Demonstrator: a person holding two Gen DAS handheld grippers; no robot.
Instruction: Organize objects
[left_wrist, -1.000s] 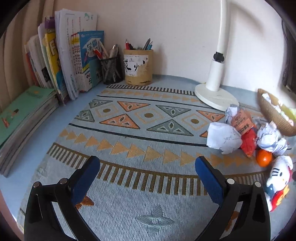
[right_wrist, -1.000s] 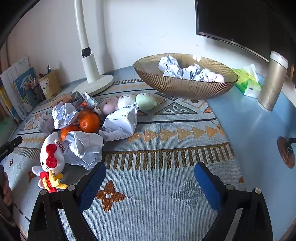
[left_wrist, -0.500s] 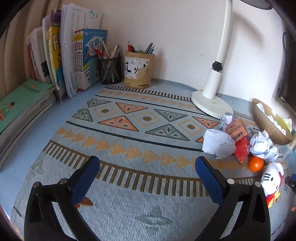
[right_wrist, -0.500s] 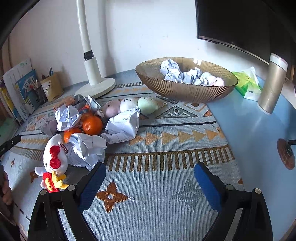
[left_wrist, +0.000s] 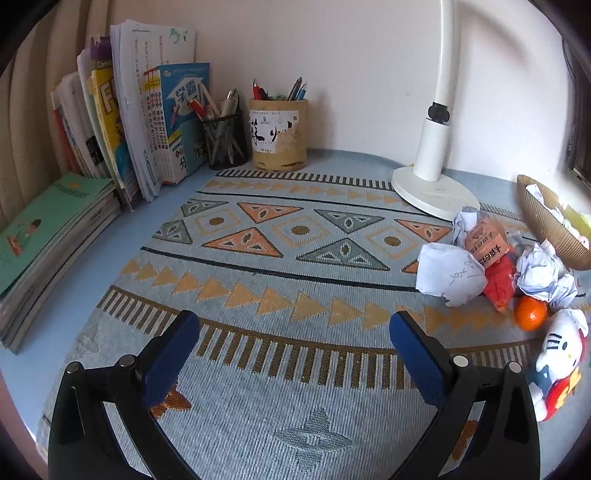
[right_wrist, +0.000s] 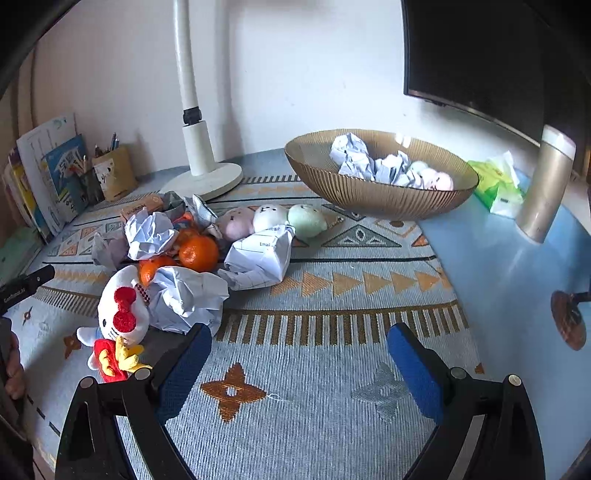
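Note:
A heap of clutter lies on the patterned mat: crumpled paper balls (right_wrist: 186, 297), oranges (right_wrist: 198, 252), a white cat plush (right_wrist: 120, 315), three soft egg-shaped toys (right_wrist: 271, 219) and an orange snack packet (left_wrist: 484, 242). Behind them stands a ribbed golden bowl (right_wrist: 380, 194) holding paper balls and pastel eggs. My right gripper (right_wrist: 297, 349) hovers open over the mat, its left finger just in front of the nearest paper ball. My left gripper (left_wrist: 293, 341) is open above bare mat, with the heap off to its right, including the plush (left_wrist: 557, 360) and an orange (left_wrist: 530, 313).
A white desk lamp (left_wrist: 432, 184) stands at the back. Books (left_wrist: 144, 122) and two pen holders (left_wrist: 277, 134) line the left rear corner, with a flat stack of booklets (left_wrist: 44, 236) at the left. A green tissue pack (right_wrist: 496, 184), a monitor and a golden cylinder (right_wrist: 546, 188) are on the right.
The left wrist view swung slightly, so the heap and bowl shifted in its frame. The right wrist view drew a little nearer to the paper ball and plush. Both grippers stayed open.

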